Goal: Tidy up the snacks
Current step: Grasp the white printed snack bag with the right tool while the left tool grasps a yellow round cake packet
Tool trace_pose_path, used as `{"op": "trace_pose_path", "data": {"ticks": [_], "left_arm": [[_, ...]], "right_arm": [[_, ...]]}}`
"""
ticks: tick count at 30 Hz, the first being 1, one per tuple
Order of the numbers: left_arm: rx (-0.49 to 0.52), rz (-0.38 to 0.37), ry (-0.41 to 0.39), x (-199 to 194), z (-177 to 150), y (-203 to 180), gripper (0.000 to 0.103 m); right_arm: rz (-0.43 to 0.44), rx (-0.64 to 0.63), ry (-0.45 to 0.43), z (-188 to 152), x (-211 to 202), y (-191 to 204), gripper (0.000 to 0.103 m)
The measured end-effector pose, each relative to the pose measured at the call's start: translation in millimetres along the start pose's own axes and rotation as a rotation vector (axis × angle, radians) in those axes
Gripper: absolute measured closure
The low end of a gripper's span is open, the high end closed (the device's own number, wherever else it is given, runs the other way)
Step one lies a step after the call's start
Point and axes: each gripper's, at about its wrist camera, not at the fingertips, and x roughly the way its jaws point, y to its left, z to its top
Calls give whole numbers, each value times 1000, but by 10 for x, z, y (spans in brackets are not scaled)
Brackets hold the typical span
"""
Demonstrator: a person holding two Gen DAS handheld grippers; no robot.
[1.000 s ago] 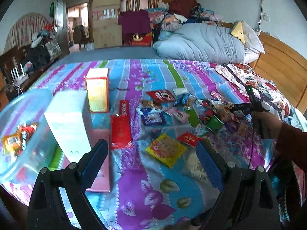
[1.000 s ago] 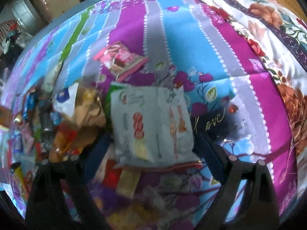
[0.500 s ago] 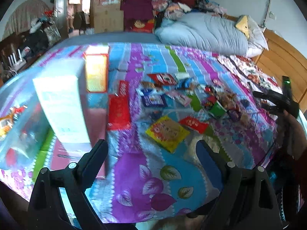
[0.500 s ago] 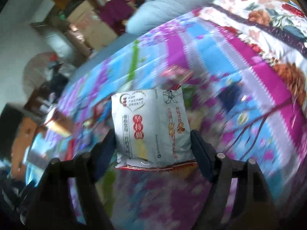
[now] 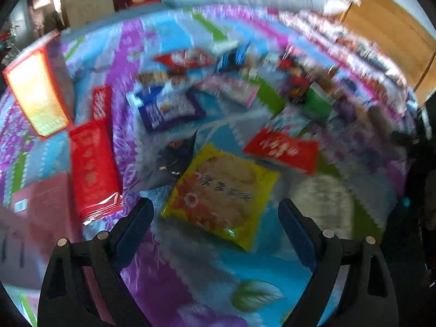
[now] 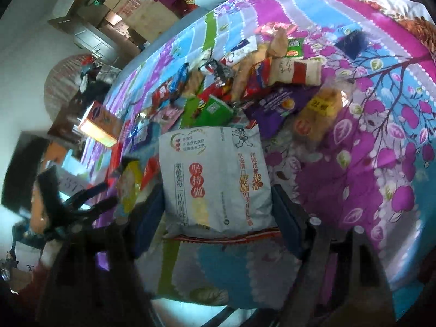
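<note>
while the left gripper (image 5: 215,223) tilts steeply down over the bedspread (image 5: 207,278), its blue-padded jaws stand spread wide with nothing between them, hanging just above a flat yellow packet (image 5: 220,190). the right gripper (image 6: 215,212) angles down less sharply and pinches a white snack bag (image 6: 215,179) by its lower sides, the bag upright between the pads and clear of the bed.

the left wrist view is smeared by blur, but it alone shows a long glossy red pack (image 5: 92,169) lying flat, a tall orange-and-yellow box (image 5: 38,95) standing on end at the left, a purple-and-white pouch (image 5: 169,109) and a red packet (image 5: 283,150) beyond the yellow one. only the right wrist view gives the heap of snacks (image 6: 245,76) sharply: crinkled foil wrappers, a puffy purple bag (image 6: 280,106), a clear bag of golden pieces (image 6: 318,111). it also catches the other tool's black fingers at the left edge.

the bedspread is soft quilted cloth, striped and flowered in purple, blue and green.
</note>
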Motion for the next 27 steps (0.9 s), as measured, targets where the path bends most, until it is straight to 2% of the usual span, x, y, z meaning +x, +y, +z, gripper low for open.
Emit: {"op": "trace_pose_path", "data": {"ticks": [4, 9, 11, 12, 13, 18, 23, 27], "left_arm": [[38, -18, 57, 244, 47, 2, 9], [29, -21, 30, 299, 55, -3, 6], [34, -29, 21, 295, 45, -15, 13], [38, -44, 8, 262, 30, -28, 24], [41, -38, 2, 233, 21, -35, 29], [57, -11, -21, 90, 27, -71, 33], [-3, -30, -110, -234, 57, -22, 34], [-34, -11, -203, -621, 117, -48, 34]], "right_arm": [[-2, -16, 10, 21, 25, 3, 25], [6, -20, 31, -48, 117, 4, 25], [9, -17, 33, -78, 128, 10, 25], [10, -18, 33, -95, 129, 16, 25], [10, -17, 31, -111, 124, 26, 25], [5, -39, 18, -114, 79, 89, 26], [10, -64, -13, -69, -2, 218, 26], [12, -94, -31, -37, -54, 357, 26]]}}
